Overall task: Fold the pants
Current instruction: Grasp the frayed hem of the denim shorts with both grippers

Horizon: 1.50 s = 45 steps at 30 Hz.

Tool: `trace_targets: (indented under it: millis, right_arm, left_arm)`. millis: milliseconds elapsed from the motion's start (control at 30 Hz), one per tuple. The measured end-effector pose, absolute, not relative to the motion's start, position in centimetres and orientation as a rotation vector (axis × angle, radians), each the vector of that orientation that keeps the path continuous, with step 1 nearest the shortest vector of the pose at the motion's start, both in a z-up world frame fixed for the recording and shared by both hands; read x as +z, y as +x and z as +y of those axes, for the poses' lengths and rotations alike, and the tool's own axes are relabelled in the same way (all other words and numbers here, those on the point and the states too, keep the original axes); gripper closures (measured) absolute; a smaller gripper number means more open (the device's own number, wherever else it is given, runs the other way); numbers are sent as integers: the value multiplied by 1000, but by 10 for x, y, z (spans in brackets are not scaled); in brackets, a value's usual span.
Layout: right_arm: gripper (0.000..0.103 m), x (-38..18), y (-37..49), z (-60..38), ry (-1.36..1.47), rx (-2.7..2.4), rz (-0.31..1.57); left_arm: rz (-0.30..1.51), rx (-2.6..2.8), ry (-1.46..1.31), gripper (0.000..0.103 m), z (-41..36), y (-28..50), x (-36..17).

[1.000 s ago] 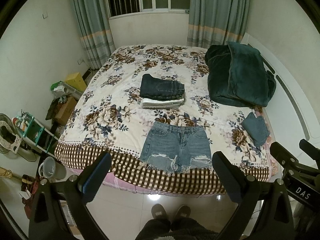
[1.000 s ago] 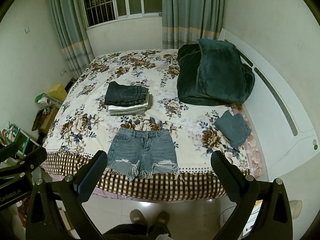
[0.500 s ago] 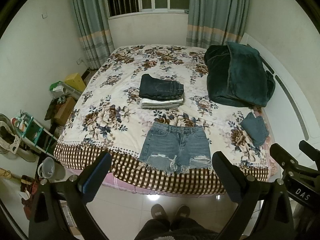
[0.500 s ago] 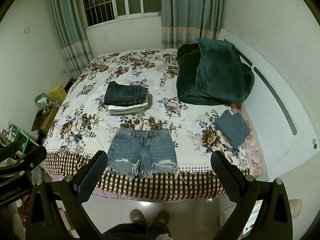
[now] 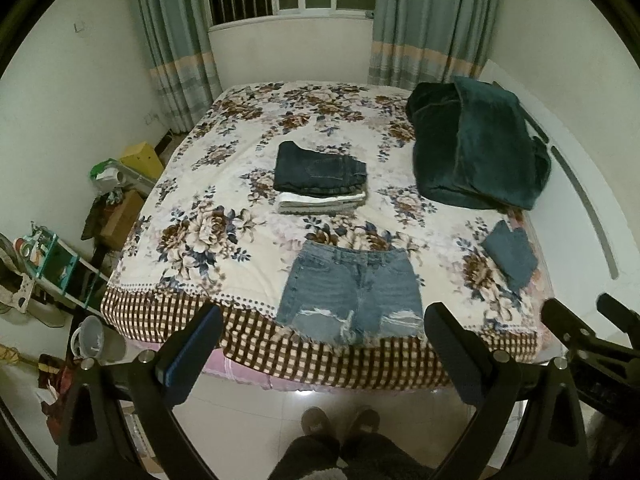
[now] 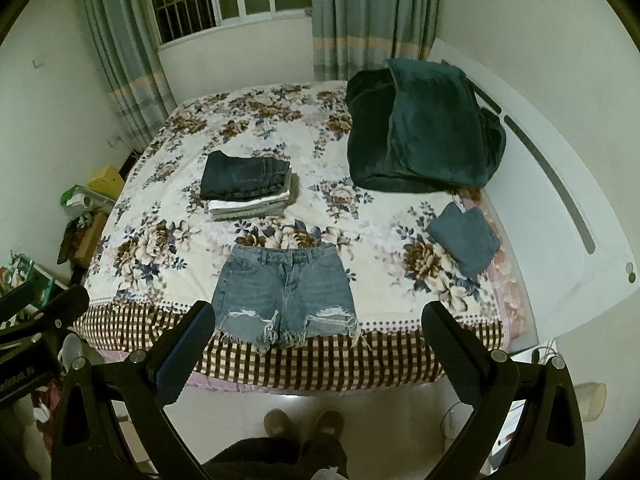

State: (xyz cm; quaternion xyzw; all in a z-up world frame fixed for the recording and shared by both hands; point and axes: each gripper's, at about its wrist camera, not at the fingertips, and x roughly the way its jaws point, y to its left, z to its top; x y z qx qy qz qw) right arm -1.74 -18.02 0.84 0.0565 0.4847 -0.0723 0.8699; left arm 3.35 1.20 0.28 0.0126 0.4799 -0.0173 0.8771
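Note:
Light blue frayed denim shorts (image 5: 352,292) (image 6: 284,292) lie flat and unfolded at the near edge of the floral bed (image 5: 200,200) (image 6: 380,248), waistband away from me. My left gripper (image 5: 322,332) is open and empty, held above the floor in front of the bed. My right gripper (image 6: 316,330) is likewise open and empty, to the right of the left one; part of it shows in the left wrist view (image 5: 580,336). Neither touches the shorts.
A stack of folded pants (image 5: 320,178) (image 6: 248,184) sits mid-bed. A dark green blanket (image 5: 476,144) (image 6: 424,136) is heaped at the back right. A small folded blue garment (image 5: 510,254) (image 6: 464,238) lies near the right edge. Clutter and a bucket (image 5: 94,338) stand left.
Both grippers have drifted slightly; the view of the bed has shifted a little. The shorts and other clothes have not moved.

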Motion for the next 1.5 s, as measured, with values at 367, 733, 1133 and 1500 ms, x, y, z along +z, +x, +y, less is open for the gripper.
trace_targets:
  millis: [367, 733, 1133, 1500]
  right_arm:
    - [0, -133, 112, -239, 268, -75, 1204]
    - [0, -381, 304, -361, 361, 319, 1499]
    - [0, -589, 379, -416, 258, 458, 1690]
    - [1, -679, 427, -335, 398, 511, 1762]
  left_arm:
    - [1036, 113, 109, 0, -3, 111, -119]
    - [1346, 274, -81, 0, -130, 148, -342]
    - [1502, 300, 23, 13, -282, 176, -550]
    - [1423, 280, -93, 98, -257, 161, -528]
